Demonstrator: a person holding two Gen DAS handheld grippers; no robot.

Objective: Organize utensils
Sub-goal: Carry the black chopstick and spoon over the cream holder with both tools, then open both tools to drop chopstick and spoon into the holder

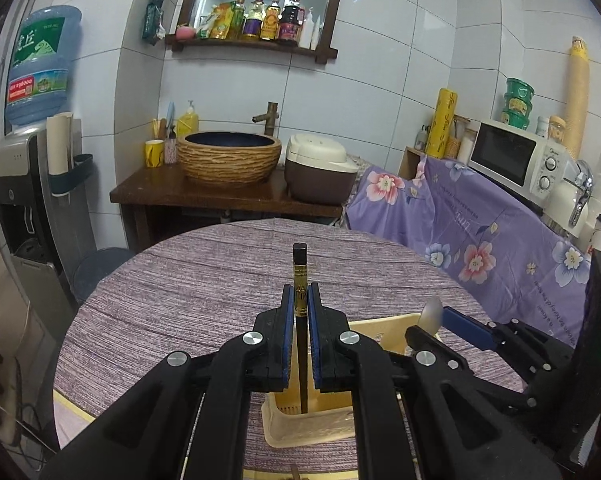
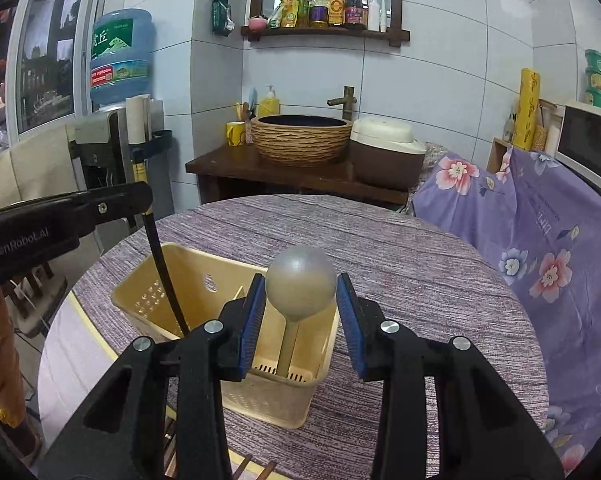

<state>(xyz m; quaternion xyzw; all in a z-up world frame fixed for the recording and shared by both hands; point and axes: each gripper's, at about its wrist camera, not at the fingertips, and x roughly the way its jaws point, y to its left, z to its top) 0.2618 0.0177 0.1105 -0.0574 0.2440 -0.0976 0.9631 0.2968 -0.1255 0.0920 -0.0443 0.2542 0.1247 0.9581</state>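
Observation:
A cream plastic utensil basket (image 1: 300,424) stands on the round table; it also shows in the right wrist view (image 2: 180,280). My left gripper (image 1: 299,300) is shut on black chopsticks (image 1: 299,264) with a gold band, held upright with their lower ends inside the basket. In the right wrist view the chopsticks (image 2: 160,256) slant down into the basket's left compartment. My right gripper (image 2: 300,292) is open around a grey spoon (image 2: 300,284) that stands handle-down in the basket's right compartment. The pads (image 2: 254,304) flank the spoon bowl with small gaps.
The table has a purple striped cloth (image 1: 204,280). Behind it stand a wooden counter with a woven basin (image 1: 229,156) and a rice cooker (image 1: 320,168). A floral purple cover (image 1: 480,236) and a microwave (image 1: 516,156) are at the right, a water dispenser (image 1: 28,160) at the left.

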